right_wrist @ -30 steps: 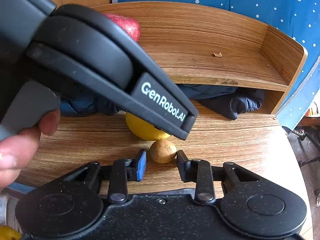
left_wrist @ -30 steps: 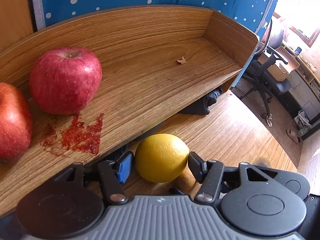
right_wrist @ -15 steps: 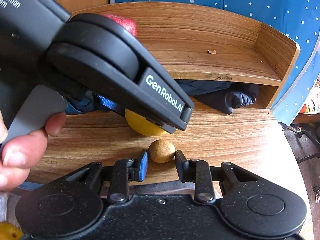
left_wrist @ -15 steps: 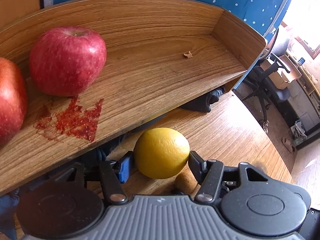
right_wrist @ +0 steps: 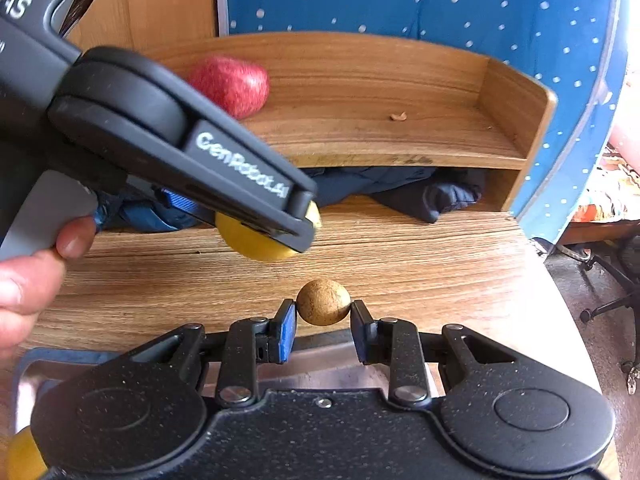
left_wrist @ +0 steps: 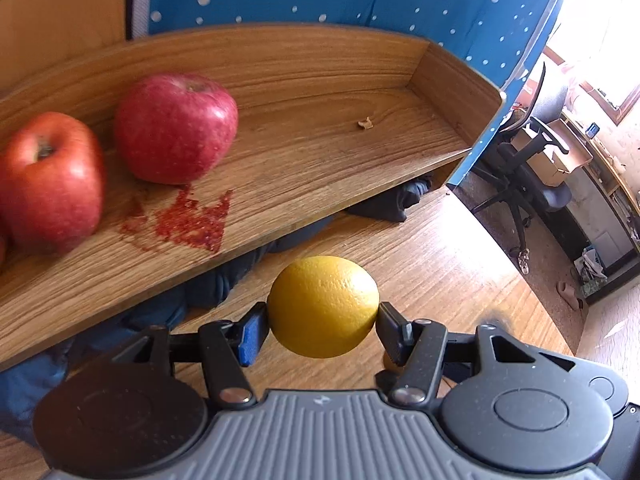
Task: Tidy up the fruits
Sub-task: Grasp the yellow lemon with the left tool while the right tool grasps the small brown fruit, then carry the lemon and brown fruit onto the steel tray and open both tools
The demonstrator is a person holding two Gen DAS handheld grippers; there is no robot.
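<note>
Left tongs (left_wrist: 322,330): closed on the yellow citrus fruit (left_wrist: 323,306), one pad on each flank at the widest girth. The fruit looks clear of the bench (left_wrist: 440,264), though contact beneath it is hidden. Held at the middle, presumably so the round body cannot roll out during carriage.

Right tongs (right_wrist: 323,326): narrowed round the small brown round fruit (right_wrist: 323,302), pads touching or very nearly touching each side. Whether the fruit rests on the bench or is lifted cannot be told. A person's hand (right_wrist: 28,276) shows to the left of these tongs, gripping the handle of the other tool.

Wooden shelf (left_wrist: 400,160): raised tray with back and end walls, ahead of and above both tongs. Judged the collecting place, since the walls would stop round fruit rolling away.

Two red apples (left_wrist: 174,126) (left_wrist: 46,182): on the shelf, ahead and to the left of the left tongs, close together. A red smear (left_wrist: 184,222) lies on the shelf in front of them; a small scrap (left_wrist: 365,123) lies ahead and to the right.

Dark cloth (right_wrist: 404,194): stuffed beneath the shelf, directly ahead of the right tongs.

Status, as judged: apples shelved; both held fruits yet to go up, with bare shelf to the right of the apples
</note>
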